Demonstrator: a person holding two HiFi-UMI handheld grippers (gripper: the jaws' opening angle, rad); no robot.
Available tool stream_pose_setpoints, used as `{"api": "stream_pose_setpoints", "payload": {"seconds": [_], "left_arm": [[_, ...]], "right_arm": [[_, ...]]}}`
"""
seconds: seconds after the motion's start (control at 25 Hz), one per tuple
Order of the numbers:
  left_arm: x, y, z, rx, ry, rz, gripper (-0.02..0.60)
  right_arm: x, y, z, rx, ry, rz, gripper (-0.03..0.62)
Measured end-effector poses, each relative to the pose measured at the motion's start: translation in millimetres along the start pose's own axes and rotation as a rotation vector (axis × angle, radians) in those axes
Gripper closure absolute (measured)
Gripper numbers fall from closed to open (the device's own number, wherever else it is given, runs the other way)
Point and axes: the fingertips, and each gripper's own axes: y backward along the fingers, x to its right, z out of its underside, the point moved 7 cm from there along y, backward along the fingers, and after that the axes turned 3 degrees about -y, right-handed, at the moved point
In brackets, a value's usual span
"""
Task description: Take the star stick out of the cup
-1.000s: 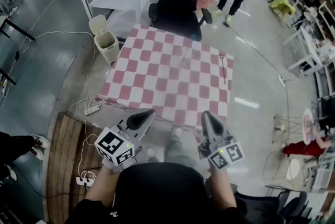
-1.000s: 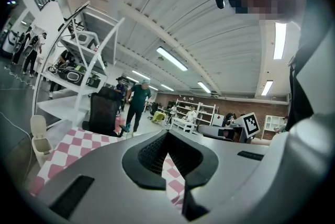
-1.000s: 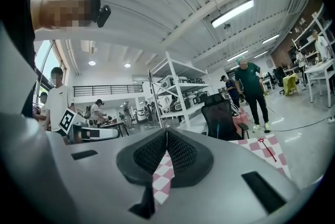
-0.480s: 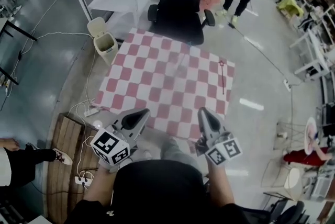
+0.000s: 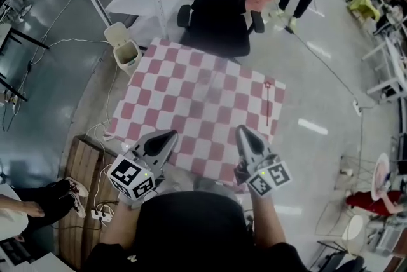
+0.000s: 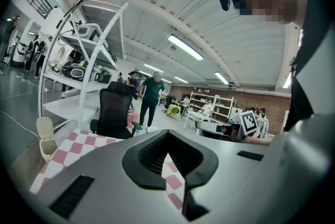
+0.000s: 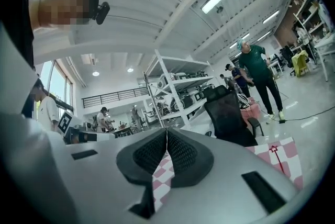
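The two grippers, left gripper (image 5: 166,137) and right gripper (image 5: 242,135), each hold their jaws pressed together and empty over the near edge of the one checkered table (image 5: 184,99). Ahead and to the right of the right gripper, well apart with only bare cloth between, the single star stick (image 5: 268,104) lies flat, its long axis running away from the grippers, star end farthest. Beyond the table's far edge stands one black office chair (image 5: 222,4), and far ahead-left of the left gripper one waste bin (image 5: 126,48).
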Motion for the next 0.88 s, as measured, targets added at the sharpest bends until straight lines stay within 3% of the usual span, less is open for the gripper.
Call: {"api": "stream_pose_setpoints", "payload": {"seconds": [0.4,0.88], "left_arm": [[-2.8,-36.5,-3.9,-0.042,0.029,-0.066,0.543],[-71.3,-68.7,-14.6,-0.057,0.040,0.081,0.543]], "right_arm": [[49.5,-35.1,-7.5,-0.019,-0.045,-0.028,0.576],[66.5,-113.8,-14.1,-0.090,-0.037,0.110,0.574]]}}
